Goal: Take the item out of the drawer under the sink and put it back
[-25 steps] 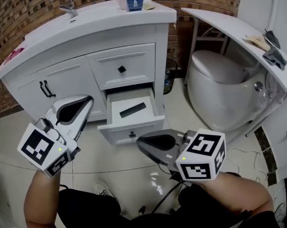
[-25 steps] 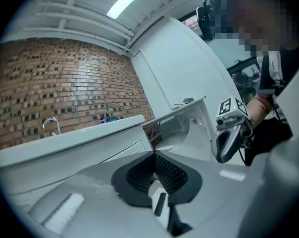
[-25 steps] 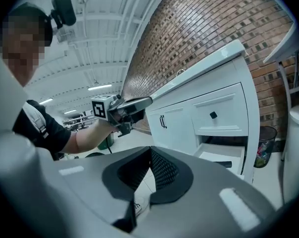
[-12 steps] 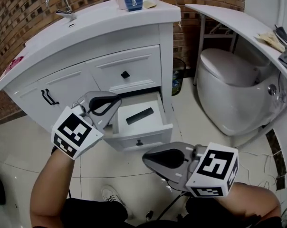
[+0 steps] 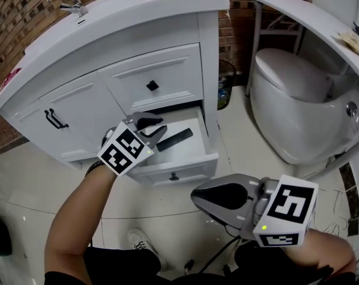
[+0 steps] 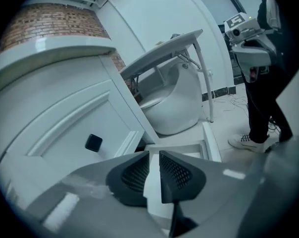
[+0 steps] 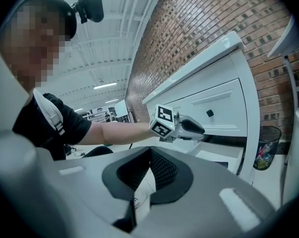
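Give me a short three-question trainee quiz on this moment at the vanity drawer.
1. True or false: a dark flat item lies in the open lower drawer.
2. The left gripper is: A) over the open drawer; B) at the tap; C) resting on the toilet lid.
3. What is between the left gripper's jaws?
Key: 1 true. 2 A. 3 Nothing. The jaws have just been opening and stand slightly apart, with only the white drawer showing through the gap.
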{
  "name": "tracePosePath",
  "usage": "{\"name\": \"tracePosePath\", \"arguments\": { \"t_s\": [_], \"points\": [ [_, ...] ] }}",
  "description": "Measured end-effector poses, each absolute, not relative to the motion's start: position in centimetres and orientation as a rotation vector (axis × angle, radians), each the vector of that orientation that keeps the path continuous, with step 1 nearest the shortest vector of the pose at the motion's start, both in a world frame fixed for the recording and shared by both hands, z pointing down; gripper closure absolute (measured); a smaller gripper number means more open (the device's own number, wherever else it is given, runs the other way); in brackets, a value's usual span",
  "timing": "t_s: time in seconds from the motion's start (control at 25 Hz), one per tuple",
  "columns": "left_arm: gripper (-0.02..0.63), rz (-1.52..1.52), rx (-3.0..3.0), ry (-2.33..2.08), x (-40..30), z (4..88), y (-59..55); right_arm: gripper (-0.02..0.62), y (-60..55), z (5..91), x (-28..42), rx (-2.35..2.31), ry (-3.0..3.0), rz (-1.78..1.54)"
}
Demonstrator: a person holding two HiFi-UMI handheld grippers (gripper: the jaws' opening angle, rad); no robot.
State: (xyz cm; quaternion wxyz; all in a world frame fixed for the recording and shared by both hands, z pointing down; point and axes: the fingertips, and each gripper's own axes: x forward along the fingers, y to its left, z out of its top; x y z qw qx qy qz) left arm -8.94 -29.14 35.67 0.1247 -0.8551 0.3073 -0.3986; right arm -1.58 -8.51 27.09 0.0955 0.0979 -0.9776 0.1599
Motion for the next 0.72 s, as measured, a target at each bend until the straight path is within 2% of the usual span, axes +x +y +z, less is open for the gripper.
{"name": "tracePosePath", "arguments": {
  "t_s": [0.24, 0.48, 0.72],
  "points": [
    [0.525, -1.407, -2.526, 0.571, -7.4, 43.4, -31.0, 0.588, -10.5, 27.1, -0.4, 0.371, -2.903, 0.473],
    [0.512, -1.585, -2.504, 0.456, -7.2, 48.5, -33.0, 0.588, -11.8, 27.4, -0.3, 0.397, -2.903, 0.478],
    [0.43, -1.692, -2.495, 0.462, -8.2, 50.9, -34.2, 0.588, -12.1, 28.0, -0.6, 0.388, -2.892, 0.502]
  ]
}}
